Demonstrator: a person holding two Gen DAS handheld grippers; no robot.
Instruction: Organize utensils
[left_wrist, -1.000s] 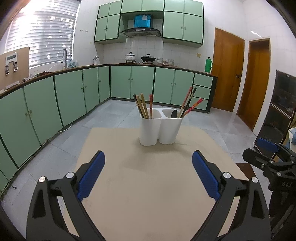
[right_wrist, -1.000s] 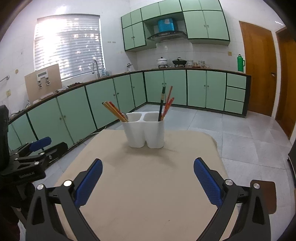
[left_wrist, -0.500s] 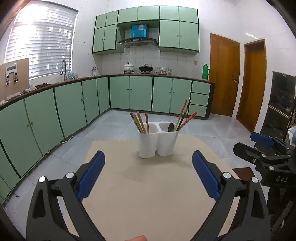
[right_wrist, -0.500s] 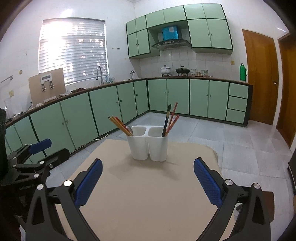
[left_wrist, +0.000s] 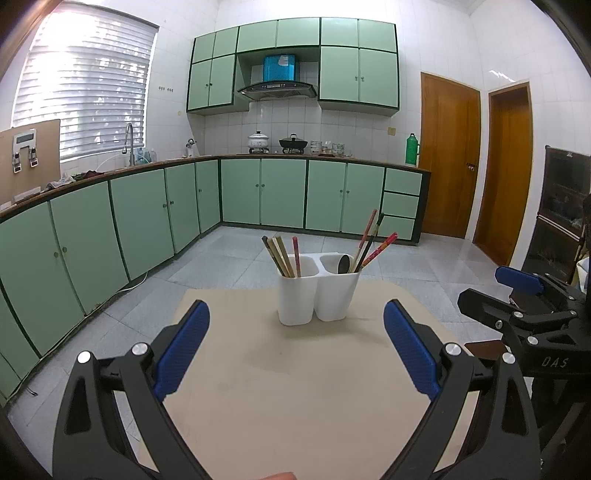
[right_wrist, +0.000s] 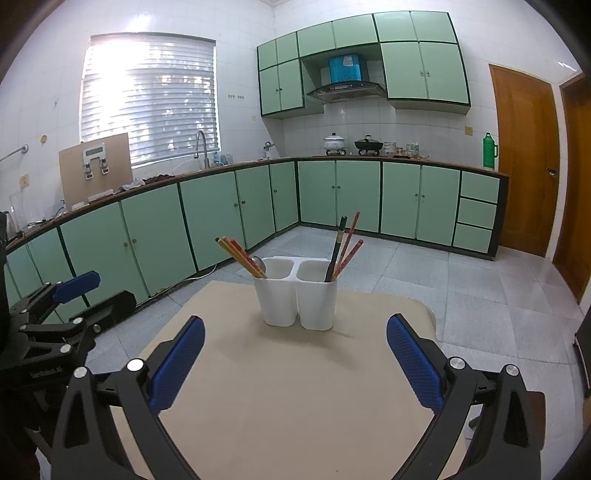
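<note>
A white 2-compartment utensil holder (left_wrist: 317, 291) stands toward the far side of the beige counter (left_wrist: 295, 387), centred ahead of both cameras, probably so either hand can reach it.

In the left wrist view, its left cup carries wooden chopsticks (left_wrist: 277, 256) and 1 red chopstick (left_wrist: 296, 255). The right cup carries a dark spoon (left_wrist: 344, 264) with red and dark chopsticks (left_wrist: 371, 240) that fan out to the right. All of them lean on the rims, handles up, which leaves free ends to pinch. The spoon sharing a cup with chopsticks suggests the sorting may not be finished, though that is only a judgement.

The left gripper (left_wrist: 295, 343) hangs above the near part of the counter with its jaws spread wide and nothing between them. The right gripper (right_wrist: 295, 354) is the same: spread wide, empty, well short of the holder. Both point at the holder, a ready stance for a reach.

Readable writing: "DAS" in pale letters on the right gripper's black body, seen from the left wrist view. The lettering on the left gripper's body in the other view is too blurred to read.
</note>
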